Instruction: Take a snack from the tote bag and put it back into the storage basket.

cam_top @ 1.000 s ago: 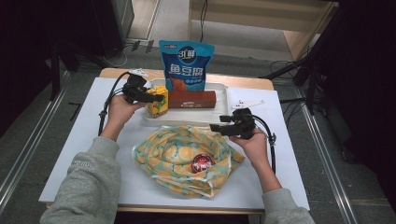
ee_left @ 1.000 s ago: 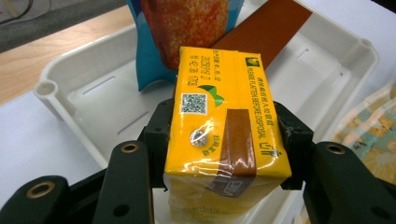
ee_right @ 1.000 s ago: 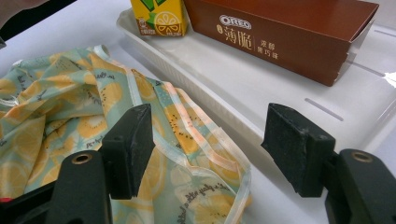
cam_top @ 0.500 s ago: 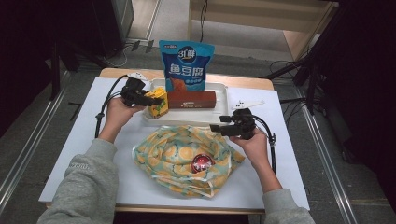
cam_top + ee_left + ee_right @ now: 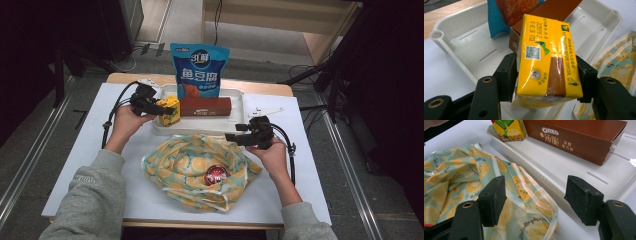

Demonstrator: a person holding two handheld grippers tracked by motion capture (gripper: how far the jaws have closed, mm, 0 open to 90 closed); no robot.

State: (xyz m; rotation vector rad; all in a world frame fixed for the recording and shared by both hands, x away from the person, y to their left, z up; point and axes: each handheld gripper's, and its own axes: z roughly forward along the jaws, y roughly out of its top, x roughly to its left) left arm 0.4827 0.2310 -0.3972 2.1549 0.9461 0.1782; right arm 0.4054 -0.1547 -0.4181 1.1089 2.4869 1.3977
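A small yellow drink carton (image 5: 547, 62) stood at the left end of the white plastic tray (image 5: 466, 47), between the left gripper's (image 5: 159, 108) just-opening jaws, apparently being released there. The right gripper (image 5: 536, 200) hung open over the lemon-print fabric bag's (image 5: 195, 167) rim, seemingly steadying its mouth.

White table (image 5: 90, 165), white tray (image 5: 165, 131), lemon-print bag (image 5: 185, 165), perhaps clip (image 5: 265, 111)
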